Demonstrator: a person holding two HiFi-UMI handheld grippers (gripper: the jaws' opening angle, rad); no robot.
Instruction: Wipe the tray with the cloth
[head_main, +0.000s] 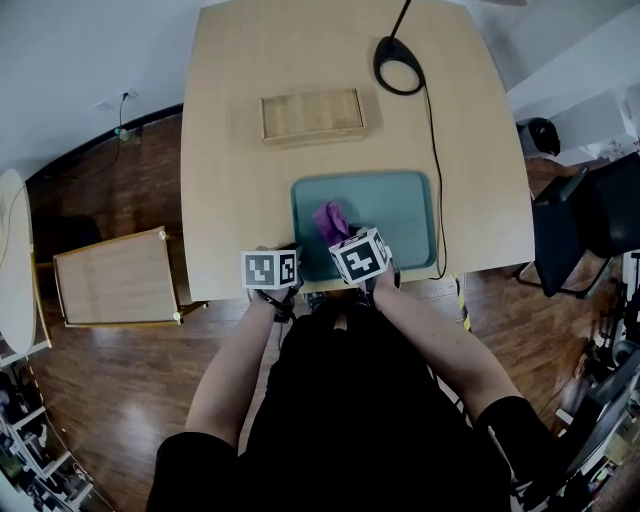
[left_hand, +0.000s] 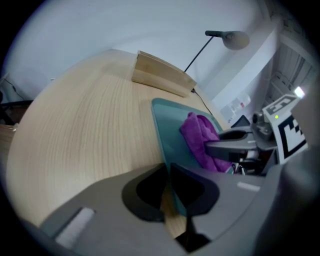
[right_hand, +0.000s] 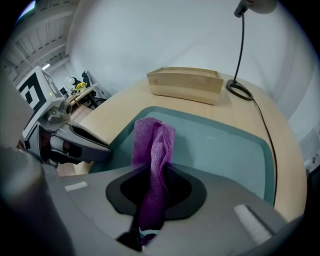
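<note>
Currently we find the tray (head_main: 400, 200) flat on the table (head_main: 230, 180), at its near edge, right of centre. The right gripper (right_hand: 155, 171) has its jaws closed on the cloth (right_hand: 152, 140). The pads stand a narrow gap apart and the bunched purple fabric fills that gap. From the grip the cloth runs out past the jaw tips and ends in a folded hump over the tray's near left part. In the left gripper view its lower side appears to meet the tray floor. The rest of the tray floor is bare. The left gripper (left_hand: 167, 172) sits at the tray's near left corner, just beside the right gripper. Its jaws are almost together, with the tray's thin rim between them, and the pads appear to press on that rim. We also see a sliver of table in the gap beside the rim. A shallow wooden box (head_main: 312, 115) lies on the table beyond the tray and apart from it. A lamp (head_main: 398, 65) stands at the far edge, and its cable (head_main: 432, 150) runs along the tray's right side towards the near edge.
</note>
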